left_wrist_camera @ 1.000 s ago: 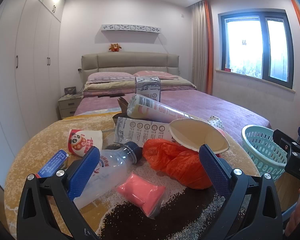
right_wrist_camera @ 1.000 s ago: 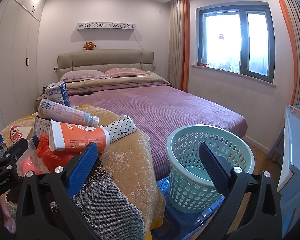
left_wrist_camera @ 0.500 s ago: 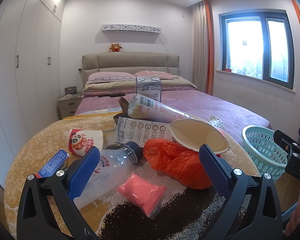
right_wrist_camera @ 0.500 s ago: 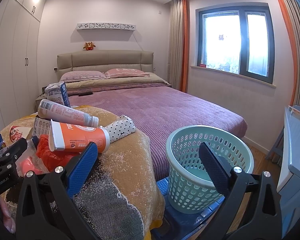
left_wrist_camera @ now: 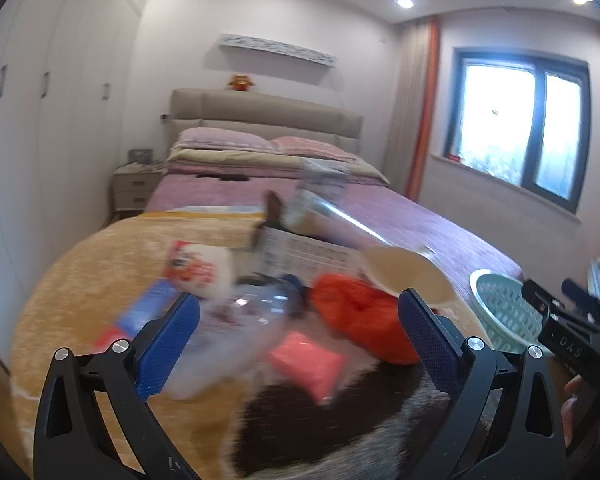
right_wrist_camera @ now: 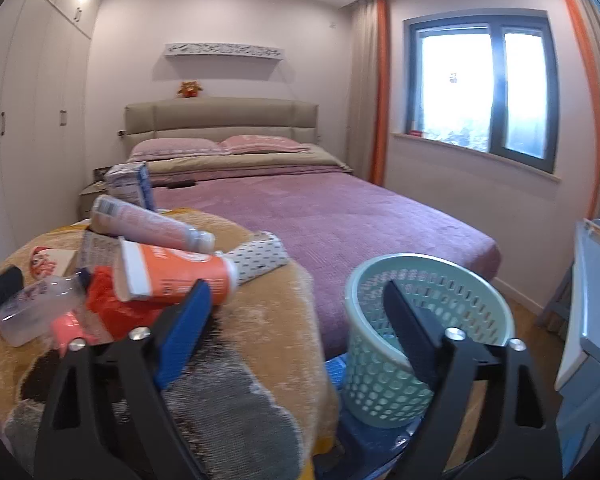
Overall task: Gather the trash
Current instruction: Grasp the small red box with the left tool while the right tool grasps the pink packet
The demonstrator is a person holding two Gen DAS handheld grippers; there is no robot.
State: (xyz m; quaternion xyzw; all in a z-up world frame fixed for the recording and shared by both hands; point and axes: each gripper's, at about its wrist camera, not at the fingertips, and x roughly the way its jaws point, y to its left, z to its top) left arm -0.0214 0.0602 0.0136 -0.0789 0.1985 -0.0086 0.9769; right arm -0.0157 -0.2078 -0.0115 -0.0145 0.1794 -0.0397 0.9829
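On the yellow blanket [left_wrist_camera: 112, 264] that covered the foot of the bed, the trash lay in one loose heap. The left gripper [left_wrist_camera: 298, 344] hung over it with its blue pads wide apart, and nothing was between them. Its view was blurred, so small details could not be read. Under the gap lay a clear plastic bottle [left_wrist_camera: 236, 328] on its side and a pink packet [left_wrist_camera: 308, 364], close together. An orange plastic bag [left_wrist_camera: 360, 320] was crumpled to the right of the bottle, touching the inner side of the right pad in this view. Behind the bag a paper cup [left_wrist_camera: 408, 272] lay on its side with its mouth toward the camera. A white wrapper with red print [left_wrist_camera: 198, 268] and a blue packet [left_wrist_camera: 148, 308] lay further left.

The right gripper [right_wrist_camera: 296, 328] was also fully open and held nothing. It was beside the edge of the blanket, with the green basket [right_wrist_camera: 428, 320] behind its right finger. The basket stood upright on the floor, just beside the bed and apart from the heap. From this side the cup [right_wrist_camera: 172, 276] showed an orange wall, and a long tube [right_wrist_camera: 148, 224] rested over it. A dotted roll [right_wrist_camera: 260, 256] lay next to the cup's narrow end. A purple cover [right_wrist_camera: 340, 220] lay over the rest of the bed.
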